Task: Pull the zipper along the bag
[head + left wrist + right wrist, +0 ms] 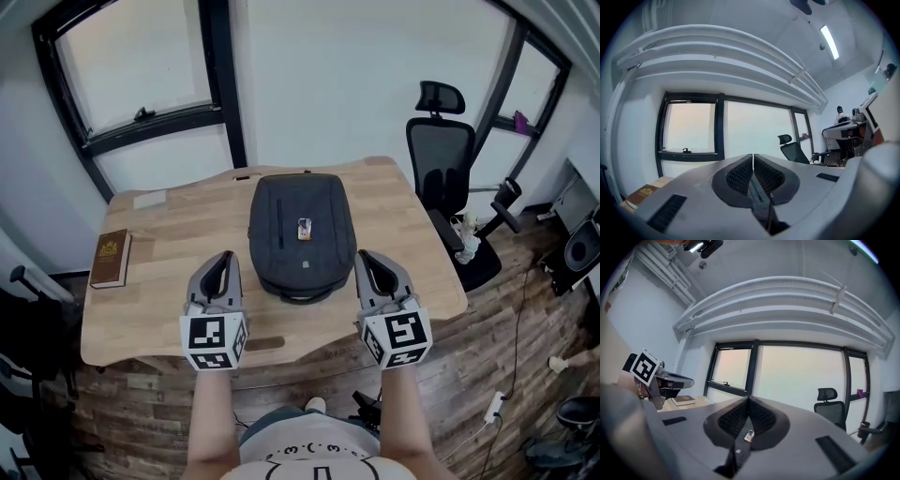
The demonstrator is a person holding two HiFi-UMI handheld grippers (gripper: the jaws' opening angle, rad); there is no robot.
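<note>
The person's left forearm (pixel 212 417) and right forearm (pixel 406 417) reach forward side by side. The left gripper (pixel 222 261) and right gripper (pixel 371 259) point level, away from the body, each with jaws pressed together on nothing.

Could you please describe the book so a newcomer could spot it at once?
Find the light wooden table below the windows, with a dark backpack in its middle. Near the table's left edge lies the book, flat and apart from the backpack: small, brown, with a gold emblem on its cover.
</note>
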